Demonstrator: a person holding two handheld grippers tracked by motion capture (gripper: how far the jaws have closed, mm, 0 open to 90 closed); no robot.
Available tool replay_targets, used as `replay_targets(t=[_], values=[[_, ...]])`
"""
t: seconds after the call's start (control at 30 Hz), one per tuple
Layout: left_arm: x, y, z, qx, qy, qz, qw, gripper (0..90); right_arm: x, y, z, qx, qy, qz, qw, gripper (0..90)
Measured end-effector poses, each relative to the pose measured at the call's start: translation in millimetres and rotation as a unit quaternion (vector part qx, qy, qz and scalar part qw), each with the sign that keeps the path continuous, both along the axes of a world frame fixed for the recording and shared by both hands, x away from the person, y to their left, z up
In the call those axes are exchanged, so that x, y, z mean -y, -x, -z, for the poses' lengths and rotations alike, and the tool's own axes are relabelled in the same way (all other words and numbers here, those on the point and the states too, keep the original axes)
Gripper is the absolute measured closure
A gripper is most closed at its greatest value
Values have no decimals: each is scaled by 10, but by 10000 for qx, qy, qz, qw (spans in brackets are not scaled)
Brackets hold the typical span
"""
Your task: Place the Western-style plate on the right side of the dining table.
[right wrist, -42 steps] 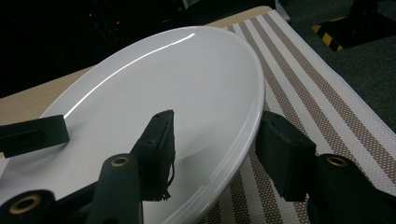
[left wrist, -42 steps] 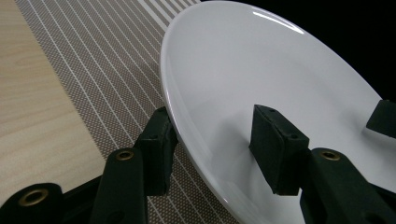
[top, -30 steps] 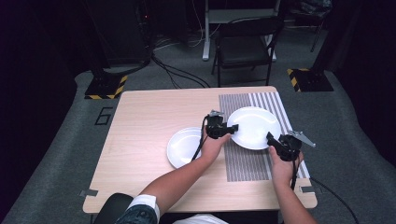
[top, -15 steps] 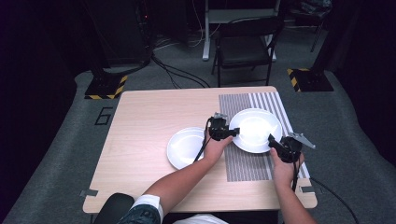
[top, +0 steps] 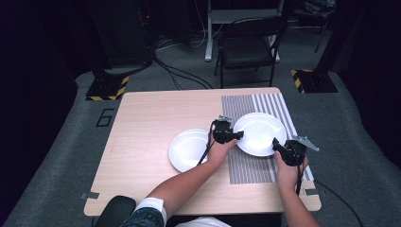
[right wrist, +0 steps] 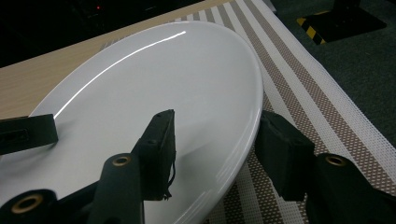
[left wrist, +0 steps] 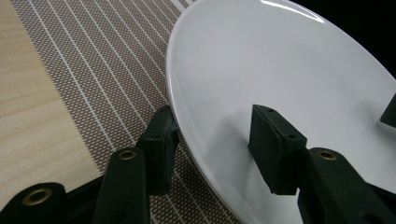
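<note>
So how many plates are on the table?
2: one plate on the bare wood, the other plate on the striped mat, gripped at opposite rims by both grippers.

A second white plate (top: 189, 150) lies on the bare wood of the table (top: 142, 142), just left of the left gripper (top: 240, 136). A brown-and-white striped mat (top: 250, 168) stretches beneath both grippers, past the right gripper (top: 275, 144). Well beyond them stands a black folding chair (top: 248, 47), with hazard-striped bases (top: 106, 88) far off on either side and cables (top: 184, 75) across the grey carpet.
</note>
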State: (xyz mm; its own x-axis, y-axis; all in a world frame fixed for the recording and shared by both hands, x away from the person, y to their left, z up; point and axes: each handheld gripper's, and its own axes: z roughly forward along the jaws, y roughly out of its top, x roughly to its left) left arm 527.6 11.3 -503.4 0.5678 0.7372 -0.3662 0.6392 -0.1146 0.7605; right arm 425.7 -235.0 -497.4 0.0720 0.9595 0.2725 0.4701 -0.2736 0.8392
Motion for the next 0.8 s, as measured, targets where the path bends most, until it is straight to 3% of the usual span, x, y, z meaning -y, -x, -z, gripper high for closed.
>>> replay_targets(t=[0.4,0.8], values=[[23,-18,11,-38,-82,-109,9999,542,-7,-39,53,-147,97,15,9998,478],[100,-23,40,-105,-321,-152,9993,549,9,-53,84,-303,246,42,9992,485]])
